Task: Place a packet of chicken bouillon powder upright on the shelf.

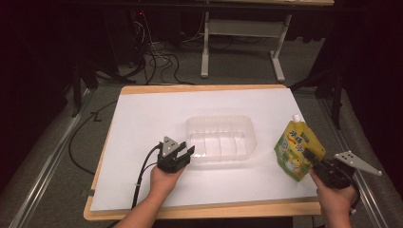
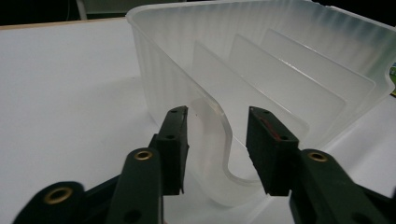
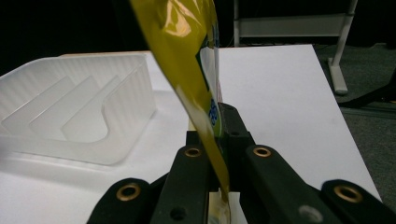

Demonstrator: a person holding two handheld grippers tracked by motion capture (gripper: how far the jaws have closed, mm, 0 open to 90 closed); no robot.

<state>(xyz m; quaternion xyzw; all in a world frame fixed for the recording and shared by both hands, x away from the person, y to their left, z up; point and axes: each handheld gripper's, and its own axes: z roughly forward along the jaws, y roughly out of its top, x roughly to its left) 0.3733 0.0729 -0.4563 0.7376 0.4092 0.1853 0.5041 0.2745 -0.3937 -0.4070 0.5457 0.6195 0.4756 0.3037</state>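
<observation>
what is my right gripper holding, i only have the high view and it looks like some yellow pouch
Observer: The right gripper is shut on the yellow spouted pouch, pinching its thin lower edge.
Operator: is the left one gripping the bin
Observer: No. The left gripper is open, with the clear plastic bin wall between its jaws, unpressed.
Operator: anything inside the bin
Observer: Just three built-in dividers, no contents.

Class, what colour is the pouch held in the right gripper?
Yellow with green print and a white spout; the pouch shows best in the high view.
</observation>
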